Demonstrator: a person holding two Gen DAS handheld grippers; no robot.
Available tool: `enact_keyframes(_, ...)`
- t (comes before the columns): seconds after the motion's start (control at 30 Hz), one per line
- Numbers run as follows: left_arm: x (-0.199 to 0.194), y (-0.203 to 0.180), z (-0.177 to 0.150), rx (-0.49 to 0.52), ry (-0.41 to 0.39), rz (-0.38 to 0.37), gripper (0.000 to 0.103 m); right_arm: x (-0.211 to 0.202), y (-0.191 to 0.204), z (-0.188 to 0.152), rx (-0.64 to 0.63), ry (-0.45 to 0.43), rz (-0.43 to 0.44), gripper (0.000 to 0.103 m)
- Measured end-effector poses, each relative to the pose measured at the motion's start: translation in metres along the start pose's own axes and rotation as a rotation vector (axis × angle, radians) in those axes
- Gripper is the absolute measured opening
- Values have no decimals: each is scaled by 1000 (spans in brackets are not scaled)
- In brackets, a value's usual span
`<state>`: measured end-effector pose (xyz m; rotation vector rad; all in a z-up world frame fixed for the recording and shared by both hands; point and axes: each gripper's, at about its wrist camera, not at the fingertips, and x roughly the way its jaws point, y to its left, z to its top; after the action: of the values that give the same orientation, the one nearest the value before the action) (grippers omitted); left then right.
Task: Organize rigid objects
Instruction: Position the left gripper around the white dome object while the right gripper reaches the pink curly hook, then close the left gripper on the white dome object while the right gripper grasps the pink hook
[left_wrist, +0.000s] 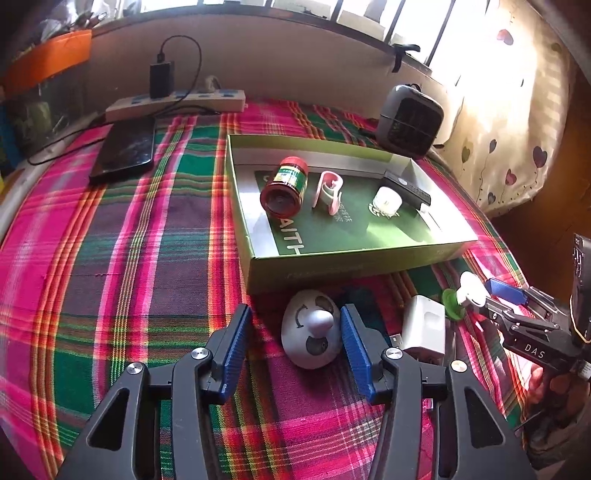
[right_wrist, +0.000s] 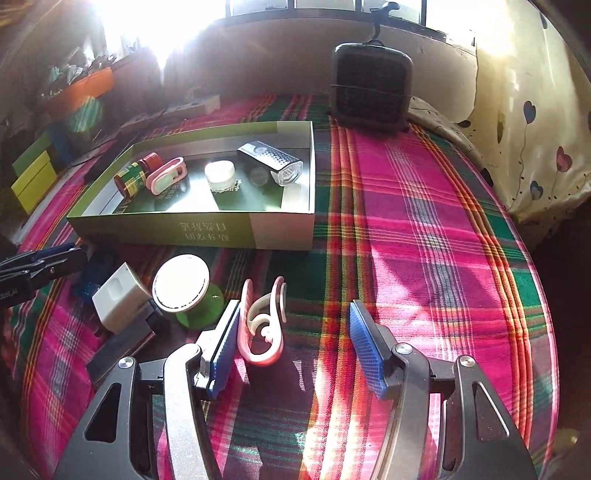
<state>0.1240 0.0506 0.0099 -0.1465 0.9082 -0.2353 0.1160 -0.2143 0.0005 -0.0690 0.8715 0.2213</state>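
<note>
Left gripper (left_wrist: 295, 339): jaws partly apart, straddling the egg-shaped panda toy (left_wrist: 311, 329); the right pad looks to touch it, a gap shows on the left; not gripped.
Panda toy: on the plaid cloth (left_wrist: 147, 258), just before the green box (left_wrist: 354, 264); long axis runs roughly along the fingers.
Right gripper (right_wrist: 295, 343): jaws wide, nothing held.
Pink clip (right_wrist: 262, 325): between the right gripper's fingers, hard by its left pad, standing on edge.
Nearer hand: left for the toy, right for the clip.
Box contents: red-lidded jar (left_wrist: 282, 186) on its side, second pink clip (left_wrist: 328, 192), small white pot (left_wrist: 386, 201), dark oblong device (left_wrist: 406, 188).
Still outside: white charger (left_wrist: 424, 328), white disc on a green base (right_wrist: 183, 291).
</note>
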Motion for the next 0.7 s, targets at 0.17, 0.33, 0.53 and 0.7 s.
enact_keyframes(0.17, 0, 2, 0, -7, -1, -4, 43, -1, -3, 0, 12, -4, -3, 53)
enact_keyframes(0.33, 0, -1, -1, -9, 2, -26, 34, -2, -5, 0, 24, -7, -10, 46)
enact_keyframes(0.53, 1, -4, -2, -1, 2, -27, 31, -3, -9, -1, 43, -11, -17, 32)
enact_keyframes(0.7, 0, -4, -2, -3, 1, -28, 31, -3, -7, -1, 37, -12, -17, 24)
